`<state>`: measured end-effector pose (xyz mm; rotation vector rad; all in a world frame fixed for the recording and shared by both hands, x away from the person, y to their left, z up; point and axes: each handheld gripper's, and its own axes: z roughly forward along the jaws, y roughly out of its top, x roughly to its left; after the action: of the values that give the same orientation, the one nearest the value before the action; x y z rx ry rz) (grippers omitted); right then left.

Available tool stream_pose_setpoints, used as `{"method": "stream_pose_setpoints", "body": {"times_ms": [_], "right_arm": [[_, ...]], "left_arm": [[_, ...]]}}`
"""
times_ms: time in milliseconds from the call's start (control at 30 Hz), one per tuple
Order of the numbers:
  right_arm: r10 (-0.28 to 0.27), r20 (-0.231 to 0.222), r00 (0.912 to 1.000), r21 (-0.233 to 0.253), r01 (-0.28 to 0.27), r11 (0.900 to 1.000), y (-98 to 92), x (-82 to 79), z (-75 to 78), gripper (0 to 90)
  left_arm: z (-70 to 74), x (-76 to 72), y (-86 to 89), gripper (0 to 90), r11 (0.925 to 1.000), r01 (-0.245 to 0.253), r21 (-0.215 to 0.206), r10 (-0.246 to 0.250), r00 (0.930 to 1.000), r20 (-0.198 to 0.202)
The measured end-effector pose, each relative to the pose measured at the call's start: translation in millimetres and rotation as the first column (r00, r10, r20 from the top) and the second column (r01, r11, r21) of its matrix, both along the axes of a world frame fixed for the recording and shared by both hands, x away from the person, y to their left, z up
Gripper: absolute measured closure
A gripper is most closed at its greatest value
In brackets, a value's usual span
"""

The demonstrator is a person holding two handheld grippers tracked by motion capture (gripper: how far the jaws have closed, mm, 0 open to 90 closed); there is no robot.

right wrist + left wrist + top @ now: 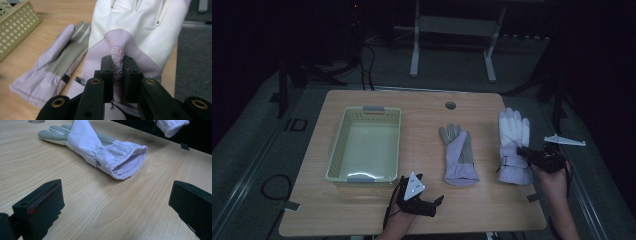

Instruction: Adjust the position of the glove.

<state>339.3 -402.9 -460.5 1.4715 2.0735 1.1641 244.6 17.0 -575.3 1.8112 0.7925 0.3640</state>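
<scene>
Two lilac and white gloves lie on the wooden table. The right glove lies back up near the table's right edge, and my right gripper is shut on a pinched fold of its lilac fabric. The left glove lies palm up at the middle, its grey palm showing and its cuff open toward my left gripper. That gripper rests near the front edge, jaws wide apart with bare table between them.
A pale yellow perforated basket stands empty on the left half of the table, its corner also in the right gripper view. A round cable hole sits at the back edge. Dark floor surrounds the table.
</scene>
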Motion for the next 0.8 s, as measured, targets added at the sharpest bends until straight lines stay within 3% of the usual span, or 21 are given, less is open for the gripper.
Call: {"method": "stream_pose_setpoints", "body": {"times_ms": [333, 600, 800], "right_arm": [[-0.013, -0.064, 0.9978, -0.008, 0.013, 1.0, 1.8, 6.2, -43.1, 79.8], [-0.018, -0.121, 0.9925, -0.059, 0.011, 0.998, 8.6, 28.3, -64.5, 78.5], [-0.009, -0.11, 0.9939, -0.048, 0.004, 0.999, 7.2, 30.1, -70.8, 74.2]], "left_arm": [[0.0, 0.0, -0.5, 0.1, 1.0, 0.001, 0.005, -0.001, 1.0, 0.002], [0.0, 0.2, -0.1, 0.0, 1.0, 0.001, 0.001, -0.001, 1.0, 0.0], [0.0, 0.3, 0.0, 0.1, 1.0, 0.002, 0.0, -0.002, 1.0, -0.001]]}}
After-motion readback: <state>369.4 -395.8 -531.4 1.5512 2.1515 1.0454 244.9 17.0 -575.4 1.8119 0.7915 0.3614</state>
